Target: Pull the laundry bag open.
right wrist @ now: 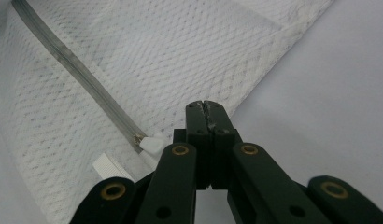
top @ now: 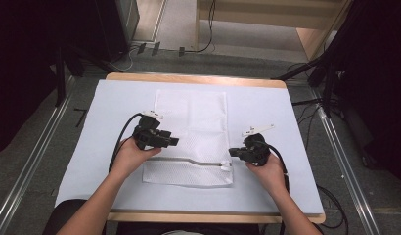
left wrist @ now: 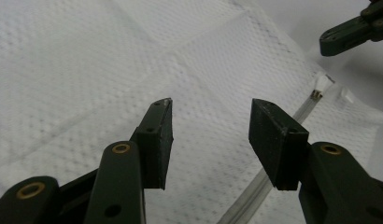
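High view: my white mesh bag (top: 191, 132) lies flat mid-bench (top: 267, 105). Left tongs (top: 173, 141) gape over its mesh, holding nothing. Right tongs (top: 233, 152), jaws pressed together and empty, sit beside its zipper pull (top: 224, 167).

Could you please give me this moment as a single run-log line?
left gripper: open above mesh bag | right gripper: shut, empty, beside zipper pull | zipper: closed

mesh bag (top: 191, 127) partly under hands (zipper too)
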`<state>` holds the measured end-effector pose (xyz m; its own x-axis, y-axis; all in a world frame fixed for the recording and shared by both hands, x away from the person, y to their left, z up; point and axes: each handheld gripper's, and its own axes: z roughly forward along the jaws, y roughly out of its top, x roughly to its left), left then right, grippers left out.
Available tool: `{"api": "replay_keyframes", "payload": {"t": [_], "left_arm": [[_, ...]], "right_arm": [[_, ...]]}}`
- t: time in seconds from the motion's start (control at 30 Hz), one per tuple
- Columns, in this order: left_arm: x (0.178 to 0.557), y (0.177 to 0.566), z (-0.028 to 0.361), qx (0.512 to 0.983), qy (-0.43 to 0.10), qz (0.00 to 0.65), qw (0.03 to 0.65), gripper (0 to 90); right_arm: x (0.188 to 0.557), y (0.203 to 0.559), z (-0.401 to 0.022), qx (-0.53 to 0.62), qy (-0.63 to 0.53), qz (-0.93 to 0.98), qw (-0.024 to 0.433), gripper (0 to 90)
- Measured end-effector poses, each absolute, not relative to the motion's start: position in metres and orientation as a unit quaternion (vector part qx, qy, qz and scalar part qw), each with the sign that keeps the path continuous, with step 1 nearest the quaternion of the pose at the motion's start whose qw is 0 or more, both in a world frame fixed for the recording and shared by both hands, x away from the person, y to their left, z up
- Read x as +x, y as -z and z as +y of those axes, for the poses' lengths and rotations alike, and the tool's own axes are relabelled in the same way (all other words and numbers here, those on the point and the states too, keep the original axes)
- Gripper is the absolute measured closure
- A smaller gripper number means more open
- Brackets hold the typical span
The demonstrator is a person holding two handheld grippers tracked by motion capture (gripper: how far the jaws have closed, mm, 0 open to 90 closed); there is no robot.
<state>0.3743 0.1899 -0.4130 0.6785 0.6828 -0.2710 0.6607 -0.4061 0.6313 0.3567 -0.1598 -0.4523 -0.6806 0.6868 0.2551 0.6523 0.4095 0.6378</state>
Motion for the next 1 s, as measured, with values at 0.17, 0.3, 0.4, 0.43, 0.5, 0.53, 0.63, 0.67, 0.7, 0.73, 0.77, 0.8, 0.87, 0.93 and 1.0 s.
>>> {"api": "replay_keyframes", "payload": {"t": [0.17,0.3,0.4,0.43,0.5,0.53,0.63,0.67,0.7,0.73,0.77,0.8,0.87,0.93,1.0], "left_arm": [[0.370,0.413,0.174,0.847,-0.009,0.383,0.369,50.7],[0.369,0.415,0.163,0.853,-0.004,0.371,0.368,51.3],[0.368,0.417,0.156,0.857,-0.002,0.363,0.366,51.6],[0.367,0.417,0.155,0.859,-0.002,0.360,0.364,51.8],[0.366,0.418,0.151,0.859,0.002,0.358,0.367,52.6],[0.366,0.419,0.149,0.861,0.002,0.353,0.366,52.7],[0.365,0.420,0.144,0.863,0.007,0.349,0.365,52.9],[0.364,0.420,0.142,0.864,0.006,0.346,0.365,53.2],[0.364,0.420,0.141,0.865,0.008,0.344,0.365,53.4],[0.364,0.421,0.139,0.865,0.009,0.345,0.365,53.5],[0.364,0.421,0.138,0.866,0.010,0.342,0.366,53.6],[0.363,0.421,0.137,0.867,0.010,0.339,0.365,53.7],[0.363,0.422,0.134,0.867,0.014,0.339,0.366,53.8],[0.362,0.423,0.132,0.870,0.014,0.335,0.361,53.9],[0.361,0.423,0.130,0.871,0.018,0.334,0.361,54.2]], "right_arm": [[0.355,0.457,-0.160,0.399,-0.365,0.841,0.014,90.0],[0.353,0.460,-0.158,0.396,-0.363,0.844,0.005,90.0],[0.351,0.461,-0.155,0.393,-0.360,0.846,-0.003,90.0],[0.350,0.462,-0.154,0.390,-0.360,0.847,-0.003,90.0],[0.348,0.463,-0.151,0.390,-0.359,0.848,-0.008,90.0],[0.347,0.463,-0.151,0.389,-0.358,0.849,-0.007,90.0],[0.345,0.463,-0.149,0.389,-0.362,0.847,-0.012,90.0],[0.344,0.463,-0.149,0.387,-0.361,0.848,-0.013,90.0],[0.343,0.463,-0.149,0.387,-0.363,0.847,-0.017,90.0],[0.342,0.463,-0.148,0.385,-0.366,0.847,-0.022,90.0],[0.341,0.463,-0.147,0.383,-0.364,0.848,-0.022,90.0],[0.340,0.462,-0.145,0.382,-0.365,0.849,-0.022,90.0],[0.337,0.461,-0.141,0.377,-0.370,0.849,-0.025,90.0],[0.335,0.461,-0.135,0.372,-0.369,0.851,-0.027,90.0],[0.334,0.461,-0.132,0.366,-0.366,0.855,-0.025,90.0]]}}
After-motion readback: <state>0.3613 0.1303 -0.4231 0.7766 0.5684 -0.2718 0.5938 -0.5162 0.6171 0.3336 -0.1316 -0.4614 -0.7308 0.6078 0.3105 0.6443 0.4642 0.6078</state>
